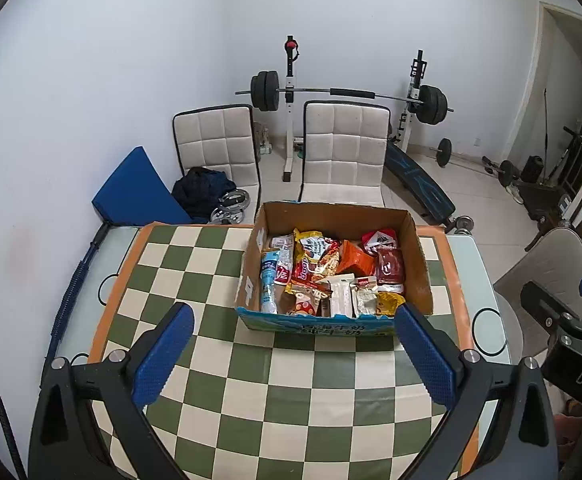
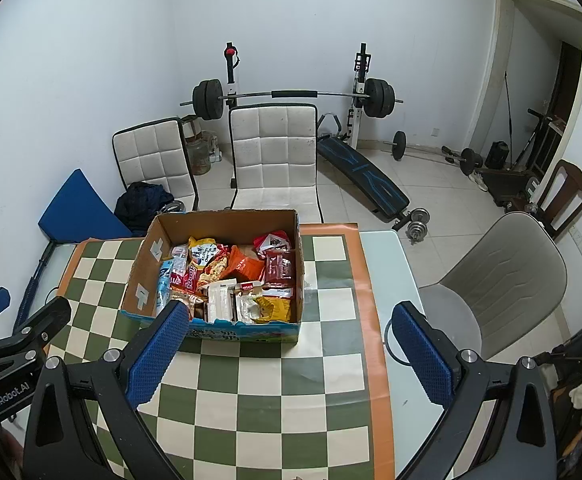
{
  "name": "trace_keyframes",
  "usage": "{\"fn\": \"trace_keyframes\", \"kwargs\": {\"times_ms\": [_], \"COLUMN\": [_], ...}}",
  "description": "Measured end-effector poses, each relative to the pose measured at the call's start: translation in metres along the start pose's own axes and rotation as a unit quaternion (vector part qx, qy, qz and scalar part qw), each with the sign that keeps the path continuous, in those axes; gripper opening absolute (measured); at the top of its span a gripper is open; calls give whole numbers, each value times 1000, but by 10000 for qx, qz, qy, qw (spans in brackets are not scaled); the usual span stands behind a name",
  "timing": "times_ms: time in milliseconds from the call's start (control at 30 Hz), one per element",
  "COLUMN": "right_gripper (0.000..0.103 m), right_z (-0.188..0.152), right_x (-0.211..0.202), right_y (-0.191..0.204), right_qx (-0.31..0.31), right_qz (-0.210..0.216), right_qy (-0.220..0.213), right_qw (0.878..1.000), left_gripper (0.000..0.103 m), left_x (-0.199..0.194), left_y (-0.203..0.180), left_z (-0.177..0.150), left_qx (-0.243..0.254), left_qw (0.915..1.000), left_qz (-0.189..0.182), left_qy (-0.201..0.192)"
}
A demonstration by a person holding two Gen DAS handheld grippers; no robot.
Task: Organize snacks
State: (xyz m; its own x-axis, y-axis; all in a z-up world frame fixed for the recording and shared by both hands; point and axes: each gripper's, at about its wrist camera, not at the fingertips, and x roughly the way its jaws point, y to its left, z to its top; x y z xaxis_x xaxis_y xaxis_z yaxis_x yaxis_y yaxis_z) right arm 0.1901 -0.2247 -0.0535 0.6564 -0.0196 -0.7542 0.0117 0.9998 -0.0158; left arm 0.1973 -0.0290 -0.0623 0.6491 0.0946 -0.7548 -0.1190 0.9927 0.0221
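An open cardboard box [image 1: 421, 264] stands on the far half of the checkered table; it also shows in the right wrist view [image 2: 141, 276]. It is full of snack packets: an orange bag [image 1: 355, 262], a dark red packet [image 1: 389, 266], a light blue tube [image 1: 269, 280], a white bar [image 1: 341, 296]. My left gripper [image 1: 293, 344] is open and empty, held above the table just in front of the box. My right gripper [image 2: 289, 342] is open and empty, in front of the box's right corner.
The green and cream checkered cloth [image 1: 251, 400] covers a glass table with an orange border. Two white padded chairs [image 1: 343, 148] stand behind the table, a grey chair [image 2: 503, 276] at its right. A barbell rack [image 1: 351, 94] and bench stand behind.
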Motion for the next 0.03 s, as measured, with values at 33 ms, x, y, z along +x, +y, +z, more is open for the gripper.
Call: {"fn": "trace_keyframes", "kwargs": {"times_ms": [33], "right_gripper": [103], "right_z": [1], "right_x": [0], "right_y": [0], "right_qx": [0], "right_qz": [5], "right_qy": [3], "right_qw": [10000], "left_gripper": [103], "left_x": [-1], "left_y": [1], "left_z": [-1], "left_qx": [-2], "left_qw": [10000], "left_qz": [-18], "left_qy": [-30]}}
